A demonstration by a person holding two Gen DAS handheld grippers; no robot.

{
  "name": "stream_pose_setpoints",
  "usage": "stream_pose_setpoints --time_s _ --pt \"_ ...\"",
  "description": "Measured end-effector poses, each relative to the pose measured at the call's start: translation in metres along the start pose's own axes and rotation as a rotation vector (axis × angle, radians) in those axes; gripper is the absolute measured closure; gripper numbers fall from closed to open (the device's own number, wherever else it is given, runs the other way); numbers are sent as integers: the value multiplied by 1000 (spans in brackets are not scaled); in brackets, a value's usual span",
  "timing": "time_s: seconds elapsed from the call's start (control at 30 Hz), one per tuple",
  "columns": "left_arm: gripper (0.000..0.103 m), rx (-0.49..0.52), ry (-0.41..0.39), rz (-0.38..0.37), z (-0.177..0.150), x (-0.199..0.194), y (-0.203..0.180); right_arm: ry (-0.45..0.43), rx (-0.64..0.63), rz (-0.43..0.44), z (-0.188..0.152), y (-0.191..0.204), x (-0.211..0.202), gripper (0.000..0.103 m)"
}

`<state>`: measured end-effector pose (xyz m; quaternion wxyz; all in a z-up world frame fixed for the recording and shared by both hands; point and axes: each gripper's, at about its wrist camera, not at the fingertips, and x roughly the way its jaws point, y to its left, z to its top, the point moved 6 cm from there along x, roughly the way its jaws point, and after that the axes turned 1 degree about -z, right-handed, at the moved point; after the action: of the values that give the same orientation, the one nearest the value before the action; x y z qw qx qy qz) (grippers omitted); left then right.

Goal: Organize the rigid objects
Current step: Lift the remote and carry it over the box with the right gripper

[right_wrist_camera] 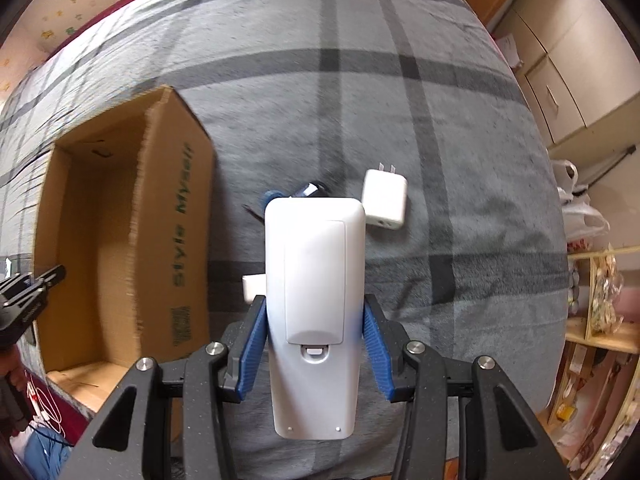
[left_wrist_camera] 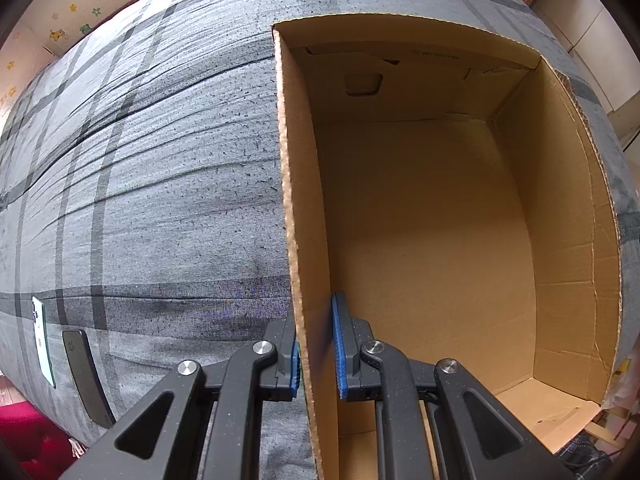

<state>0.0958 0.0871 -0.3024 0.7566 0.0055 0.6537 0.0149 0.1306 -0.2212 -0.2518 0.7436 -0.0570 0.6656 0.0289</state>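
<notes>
My right gripper [right_wrist_camera: 315,340] is shut on a white remote control [right_wrist_camera: 315,304], held back side up, lifted above the grey plaid bedcover [right_wrist_camera: 400,120]. Below it lie a white plug charger [right_wrist_camera: 385,199], a small dark object [right_wrist_camera: 312,190] partly hidden by the remote, and a white block [right_wrist_camera: 253,286]. An open, empty cardboard box [left_wrist_camera: 432,216] [right_wrist_camera: 104,240] stands on the bed to the left. My left gripper [left_wrist_camera: 316,354] is shut on the box's left wall [left_wrist_camera: 298,240], one blue pad on each side of it. The left gripper [right_wrist_camera: 28,296] also shows at the box's near end.
Two phones, one white [left_wrist_camera: 42,340] and one black [left_wrist_camera: 84,376], lie near the bed's left edge. Wooden cabinets [right_wrist_camera: 560,80] and shelves [right_wrist_camera: 592,340] with bags stand to the right of the bed. A hand and cables [right_wrist_camera: 40,404] show at lower left.
</notes>
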Motion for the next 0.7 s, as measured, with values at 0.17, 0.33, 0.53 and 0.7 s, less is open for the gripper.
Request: stream_pose_setpoints --time_s 0.17,0.33,0.53,0.7 --pt "89 -2 1 4 1 1 -1 -18 -43 23 11 25 -15 54" --pt "89 -1 6 5 1 2 0 -31 -112 43 20 59 -28 54" --pt "89 -2 4 11 1 3 -3 -44 -204 76 29 100 -34 54" --pt "89 -5 5 10 1 2 -2 -40 -264 118 33 133 -32 54"
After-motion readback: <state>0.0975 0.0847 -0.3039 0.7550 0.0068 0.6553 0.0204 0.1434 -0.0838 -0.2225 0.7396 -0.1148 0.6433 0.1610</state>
